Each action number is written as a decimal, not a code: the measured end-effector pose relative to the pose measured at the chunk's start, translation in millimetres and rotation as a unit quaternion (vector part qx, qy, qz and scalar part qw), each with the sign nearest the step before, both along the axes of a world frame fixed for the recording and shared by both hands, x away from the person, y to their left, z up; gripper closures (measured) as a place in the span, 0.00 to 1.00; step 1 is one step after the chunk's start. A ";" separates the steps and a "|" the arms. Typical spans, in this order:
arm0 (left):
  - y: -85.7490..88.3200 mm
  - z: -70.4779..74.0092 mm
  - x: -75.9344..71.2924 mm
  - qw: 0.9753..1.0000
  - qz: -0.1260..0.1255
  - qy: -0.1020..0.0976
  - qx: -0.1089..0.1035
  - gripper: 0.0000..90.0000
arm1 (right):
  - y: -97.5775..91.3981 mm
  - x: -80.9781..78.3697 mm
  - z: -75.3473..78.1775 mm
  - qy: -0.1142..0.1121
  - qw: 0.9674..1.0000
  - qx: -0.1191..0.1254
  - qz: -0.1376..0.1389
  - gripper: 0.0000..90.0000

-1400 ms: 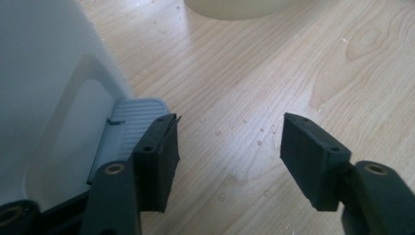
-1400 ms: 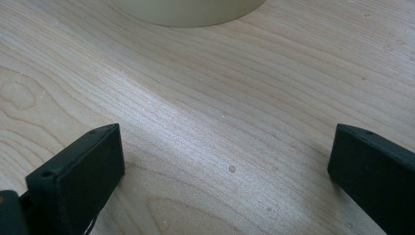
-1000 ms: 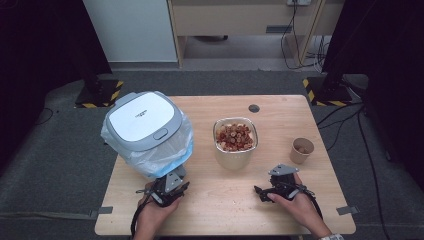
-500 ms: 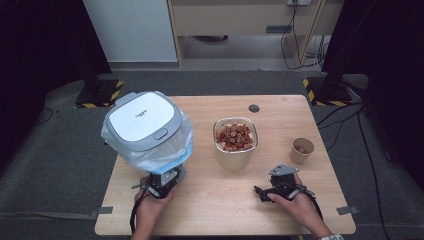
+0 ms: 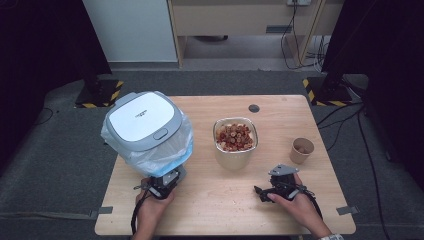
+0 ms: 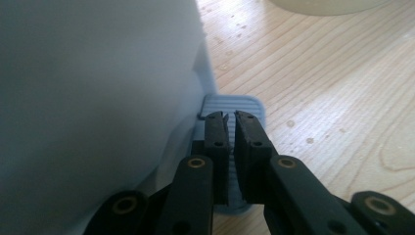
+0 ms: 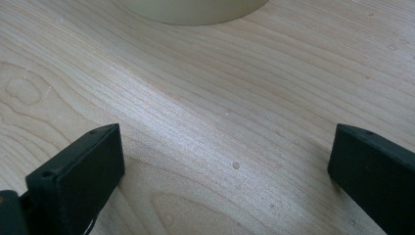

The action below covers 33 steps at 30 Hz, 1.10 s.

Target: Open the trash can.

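A wooden desk (image 5: 220,200) is seen from the high view, with a person's two hands entering from its near edge. On the left half of the desk a pedal bin (image 5: 145,127) with a white and grey lid is stood, lined with a pale blue plastic bag (image 5: 172,152) whose edge is folded out over the rim. The left tongs (image 5: 167,181) are held by the left hand (image 5: 150,207) at the foot of the bin. In the left gripper view the left tongs (image 6: 230,128) are seen nearly closed, only a narrow slit being left between the jaws, and nothing is gripped; the tips are placed directly over the bin's ribbed grey foot pedal (image 6: 232,105), though contact with it cannot be judged. The bin's pale wall is seen just to the left of the jaws.

Near the middle of the desk a cream tub (image 5: 235,142) filled with reddish-brown pieces is stood. Well to its right a small paper cup (image 5: 301,150) is set.

The right tongs (image 5: 262,191) are held by the right hand (image 5: 295,202) near the front of the desk, pointing left. In the right gripper view the right tongs (image 7: 225,161) are spread wide over bare wood, nothing being held, and the base of the tub (image 7: 193,10) is seen farther ahead.
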<state>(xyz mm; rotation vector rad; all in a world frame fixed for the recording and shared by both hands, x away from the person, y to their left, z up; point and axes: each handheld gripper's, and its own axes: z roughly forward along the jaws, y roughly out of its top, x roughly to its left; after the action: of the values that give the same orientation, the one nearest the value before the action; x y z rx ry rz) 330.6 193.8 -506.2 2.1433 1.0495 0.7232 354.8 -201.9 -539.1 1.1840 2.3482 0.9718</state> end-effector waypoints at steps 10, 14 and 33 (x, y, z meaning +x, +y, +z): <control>0.3 -3.9 -1.7 1.000 0.006 0.002 0.000 0.96 | -0.3 -0.8 -0.1 0.000 1.000 0.000 0.000 0.01; -0.9 -5.4 -1.5 1.000 0.007 0.004 0.003 0.96 | -0.4 -0.7 -0.1 0.000 1.000 0.000 0.000 0.01; -0.2 -13.9 2.8 0.999 0.014 0.028 -0.011 0.96 | -3.1 -1.3 2.2 0.012 1.000 -0.006 0.002 0.01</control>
<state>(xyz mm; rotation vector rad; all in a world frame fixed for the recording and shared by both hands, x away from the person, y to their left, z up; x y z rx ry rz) 333.4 193.6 -520.1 2.1453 1.1150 0.6646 353.5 -205.1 -536.8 1.1923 2.3724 0.9486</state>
